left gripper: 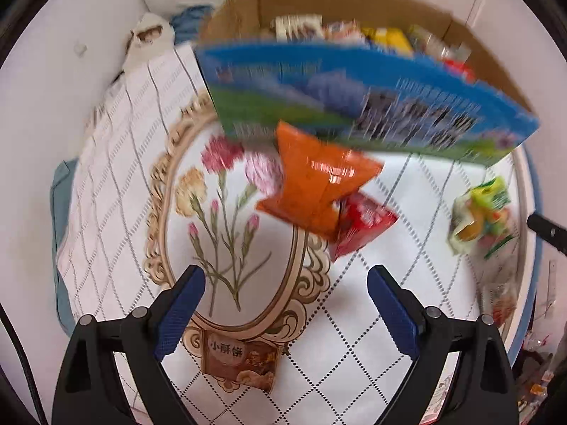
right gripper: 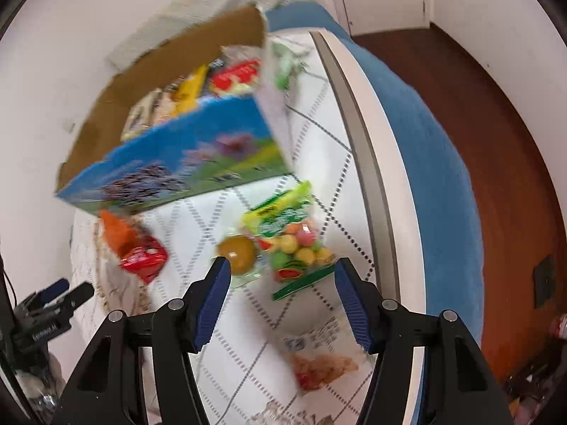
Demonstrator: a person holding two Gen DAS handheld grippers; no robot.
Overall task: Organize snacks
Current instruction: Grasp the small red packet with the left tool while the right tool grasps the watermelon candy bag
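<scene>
Both views blur around the blue snack box (left gripper: 354,106).

Left gripper (left gripper: 283,304) and right gripper (right gripper: 281,294) hover with jaws spread, empty. In front of the box lie an orange packet (left gripper: 315,184) overlapping a red one (left gripper: 365,223), and a fruit-candy bag (right gripper: 294,244). Packets inside are unreadable; a brown biscuit packet (left gripper: 241,361) sits partly hidden behind the left jaws.

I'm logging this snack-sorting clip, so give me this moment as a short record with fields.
surface: table with quilted cloth
container: open blue box, snacks inside
loose packets: orange packet, red packet, fruit candy bag, brown biscuit packet
left tongs: open, empty
right tongs: open, above the fruit candy bag
image: motion-blurred
</scene>
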